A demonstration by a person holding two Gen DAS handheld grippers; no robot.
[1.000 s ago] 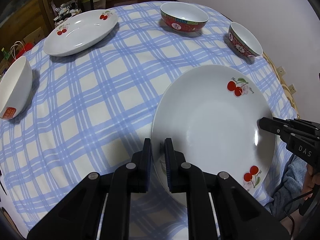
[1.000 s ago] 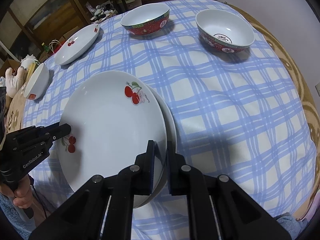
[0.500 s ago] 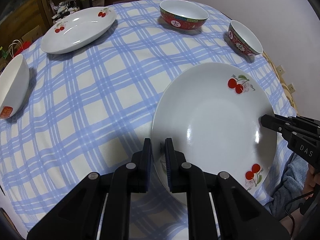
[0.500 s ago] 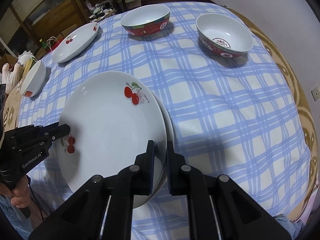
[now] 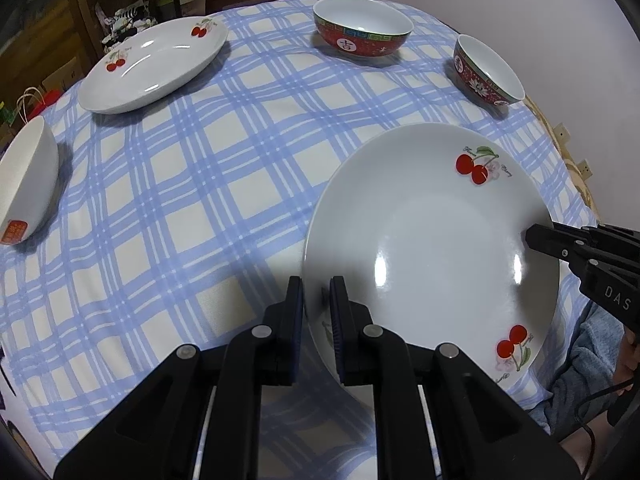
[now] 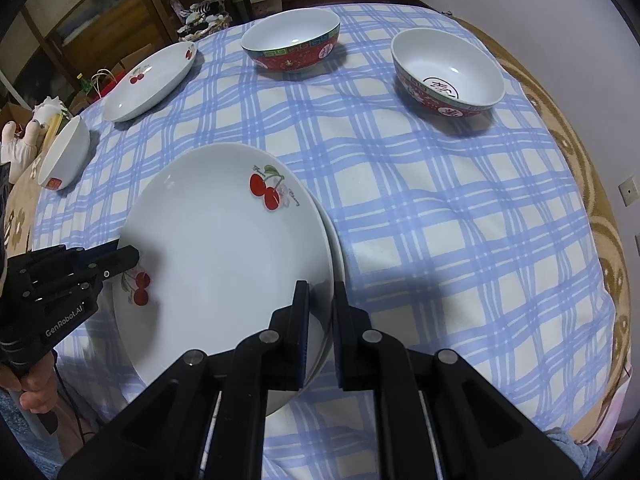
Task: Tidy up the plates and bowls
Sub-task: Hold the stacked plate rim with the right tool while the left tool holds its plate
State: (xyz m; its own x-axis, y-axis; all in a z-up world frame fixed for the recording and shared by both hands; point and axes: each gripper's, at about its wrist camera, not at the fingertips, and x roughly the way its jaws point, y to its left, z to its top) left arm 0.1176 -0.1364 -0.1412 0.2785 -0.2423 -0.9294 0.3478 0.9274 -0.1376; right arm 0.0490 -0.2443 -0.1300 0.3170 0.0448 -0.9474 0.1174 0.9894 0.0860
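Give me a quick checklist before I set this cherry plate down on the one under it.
1. Left hand-held gripper closed on the cherry plate rim: ok, fingers straddle the near-left edge.
2. Right hand-held gripper closed on the opposite rim: ok.
3. Second plate directly beneath: ok, its edge peeks out on the right in the right wrist view.
4. Plates centred on each other: not ok, the top plate sits offset to the left.
5. Top plate already resting on the lower one: cannot tell.
6. Nearby dishes clear of the stack: ok, the white bowl and red bowls stand well apart.
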